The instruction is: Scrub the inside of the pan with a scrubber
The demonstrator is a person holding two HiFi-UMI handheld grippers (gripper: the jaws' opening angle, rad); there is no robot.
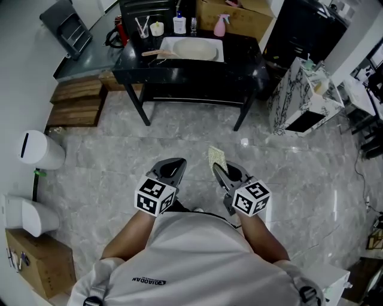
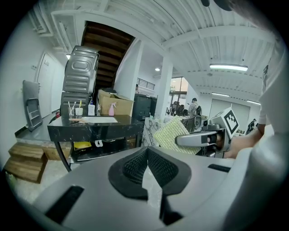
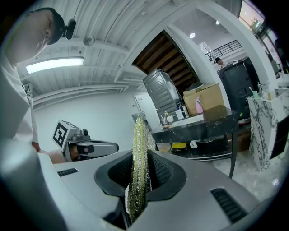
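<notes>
Two grippers, far from the table (image 1: 239,57).
Jaws of the right gripper (image 1: 217,168) clamp the scrubber (image 3: 139,153); the left gripper (image 1: 173,162) has jaws together, empty.

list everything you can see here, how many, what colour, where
black marble-look table: one, black, top centre
white rectangular basin: one, white, on the table
pale round pan: one, cream, in the basin
pink spray bottle: one, pink, table's back edge
white bottle with blue top: one, beside the spray bottle
cardboard boxes: two, brown, behind the table and lower left
wooden steps: one stack, brown, left of the table
white marble-pattern cabinet: one, right of the table
yellow-green mesh scrubber: one, in the right gripper
left gripper: shut, empty
right gripper: shut on the scrubber
</notes>
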